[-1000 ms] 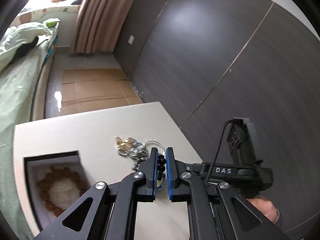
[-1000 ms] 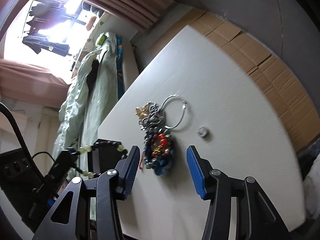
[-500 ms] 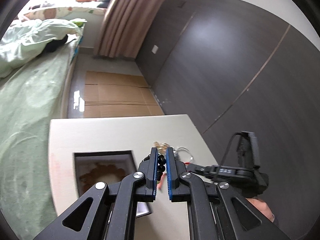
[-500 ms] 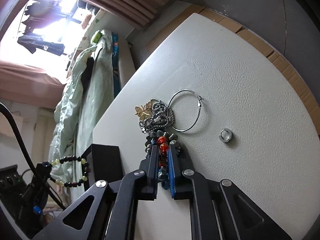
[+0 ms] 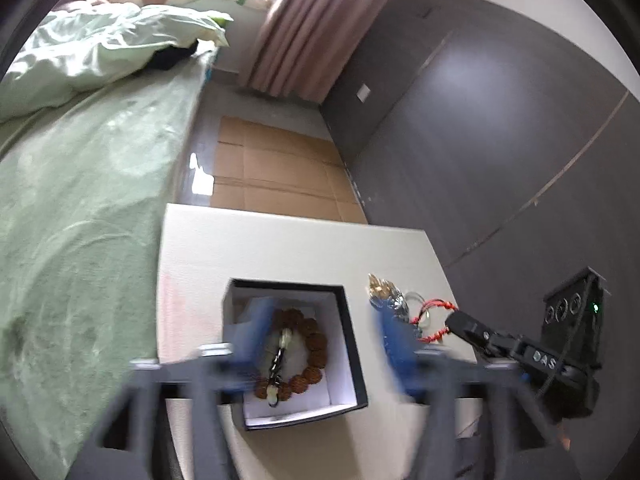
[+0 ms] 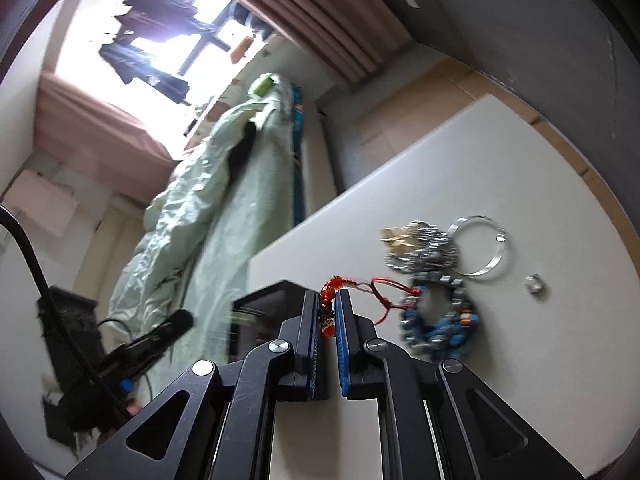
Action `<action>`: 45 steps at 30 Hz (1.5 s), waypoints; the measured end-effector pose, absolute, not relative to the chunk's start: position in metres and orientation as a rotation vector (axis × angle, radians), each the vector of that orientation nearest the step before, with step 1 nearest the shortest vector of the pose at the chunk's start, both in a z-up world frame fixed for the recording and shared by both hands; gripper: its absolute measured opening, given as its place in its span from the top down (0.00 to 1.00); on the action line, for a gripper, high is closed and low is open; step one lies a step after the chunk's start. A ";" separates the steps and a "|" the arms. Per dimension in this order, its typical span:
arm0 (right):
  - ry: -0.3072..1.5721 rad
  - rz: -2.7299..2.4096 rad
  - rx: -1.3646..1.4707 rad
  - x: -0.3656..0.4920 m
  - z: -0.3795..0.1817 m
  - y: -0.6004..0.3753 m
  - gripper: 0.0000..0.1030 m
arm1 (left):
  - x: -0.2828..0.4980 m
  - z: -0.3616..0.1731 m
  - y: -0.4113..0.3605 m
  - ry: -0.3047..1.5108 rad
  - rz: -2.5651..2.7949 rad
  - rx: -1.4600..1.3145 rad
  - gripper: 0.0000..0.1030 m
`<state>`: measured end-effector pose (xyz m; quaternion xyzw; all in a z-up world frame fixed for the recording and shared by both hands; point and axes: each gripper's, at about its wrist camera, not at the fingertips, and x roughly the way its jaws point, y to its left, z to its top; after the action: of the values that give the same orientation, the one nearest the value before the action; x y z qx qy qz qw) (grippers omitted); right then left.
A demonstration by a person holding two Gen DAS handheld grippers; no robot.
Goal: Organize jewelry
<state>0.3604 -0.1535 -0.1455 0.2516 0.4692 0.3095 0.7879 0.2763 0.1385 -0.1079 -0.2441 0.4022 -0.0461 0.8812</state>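
Note:
A black jewelry box (image 5: 340,344) with a white lining stands on the white table (image 5: 280,240). Inside lie a brown bead bracelet (image 5: 312,340) and the dark-and-pale bead bracelet (image 5: 278,364). My left gripper (image 5: 320,332) is open and blurred, its jaws wide apart over the box. My right gripper (image 6: 328,312) is shut on a red bead bracelet (image 6: 332,288) with a red cord (image 6: 384,288), lifted off the table. It also shows in the left wrist view (image 5: 436,320). The box (image 6: 264,300) shows left of the right gripper.
A blue bead bracelet (image 6: 436,320), a silver chain heap (image 6: 420,248), a silver bangle (image 6: 484,248) and a small ring (image 6: 534,282) lie on the table. A bed with green bedding (image 5: 80,200) runs along the left. A dark wall (image 5: 500,140) stands on the right.
My left gripper has opened and the dark-and-pale bead bracelet has dropped into the box. My right gripper has lifted the red bead bracelet off the blue one.

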 end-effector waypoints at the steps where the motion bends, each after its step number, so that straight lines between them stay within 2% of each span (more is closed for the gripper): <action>1: 1.002 0.685 0.538 0.358 -0.142 -0.148 0.90 | 0.273 -0.105 0.141 0.820 -0.085 -0.507 0.26; 11: 0.958 0.832 0.512 0.341 -0.127 -0.104 0.90 | 0.256 -0.100 0.164 0.801 -0.049 -0.520 0.26; 20: 0.995 0.896 0.474 0.336 -0.128 -0.059 0.89 | 0.244 -0.100 0.184 0.795 -0.030 -0.531 0.26; 21: 1.014 0.889 0.459 0.337 -0.131 -0.056 0.76 | 0.243 -0.100 0.185 0.795 -0.029 -0.533 0.26; 22: 1.042 0.872 0.439 0.339 -0.135 -0.052 0.51 | 0.242 -0.100 0.186 0.794 -0.029 -0.535 0.26; 23: 1.050 0.851 0.428 0.340 -0.138 -0.052 0.41 | 0.242 -0.100 0.187 0.793 -0.029 -0.536 0.26; 24: 1.047 0.835 0.423 0.339 -0.139 -0.053 0.36 | 0.242 -0.099 0.187 0.792 -0.030 -0.538 0.26; 34: 1.006 0.776 0.415 0.340 -0.126 -0.088 0.36 | 0.249 -0.096 0.177 0.789 -0.064 -0.533 0.26; 45: 0.981 0.641 0.430 0.347 -0.115 -0.151 0.36 | 0.271 -0.100 0.132 0.820 -0.124 -0.473 0.26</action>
<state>0.3472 -0.1510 -0.1150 0.2013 0.4593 0.3001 0.8115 0.2709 0.1321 -0.1004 -0.2275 0.3945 -0.0598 0.8883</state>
